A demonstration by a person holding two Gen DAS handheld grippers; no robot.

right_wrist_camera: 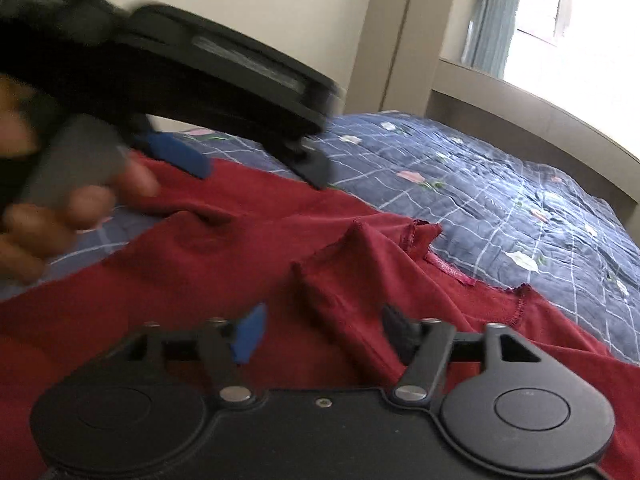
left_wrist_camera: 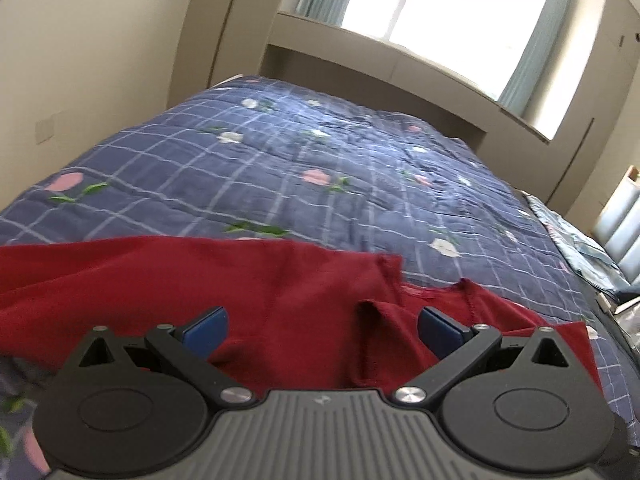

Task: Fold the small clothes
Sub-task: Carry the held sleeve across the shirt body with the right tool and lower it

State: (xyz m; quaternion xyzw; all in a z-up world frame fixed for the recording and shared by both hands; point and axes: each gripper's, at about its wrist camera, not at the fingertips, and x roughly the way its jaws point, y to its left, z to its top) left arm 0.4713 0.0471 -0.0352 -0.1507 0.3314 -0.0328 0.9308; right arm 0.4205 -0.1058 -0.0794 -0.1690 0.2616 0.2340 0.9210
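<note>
A dark red garment [left_wrist_camera: 280,292] lies spread on the bed, its stitched edges and neckline rumpled toward the right. In the left wrist view my left gripper [left_wrist_camera: 322,328] hovers low over it, blue pads wide apart and nothing pinched. In the right wrist view my right gripper [right_wrist_camera: 324,334] stands open over the same red garment [right_wrist_camera: 200,280], and a raised fold of cloth [right_wrist_camera: 340,280] sits between its jaws without being pressed. The left gripper [right_wrist_camera: 248,164] also shows there at upper left, blurred, open above the cloth, held by a hand [right_wrist_camera: 60,208].
A navy checked quilt with flowers [left_wrist_camera: 320,160] covers the bed. A beige wall and ledge [left_wrist_camera: 380,52] under a bright window stand beyond it. At the right edge lie a pale blue cloth [left_wrist_camera: 576,240] and padded panels [left_wrist_camera: 616,216].
</note>
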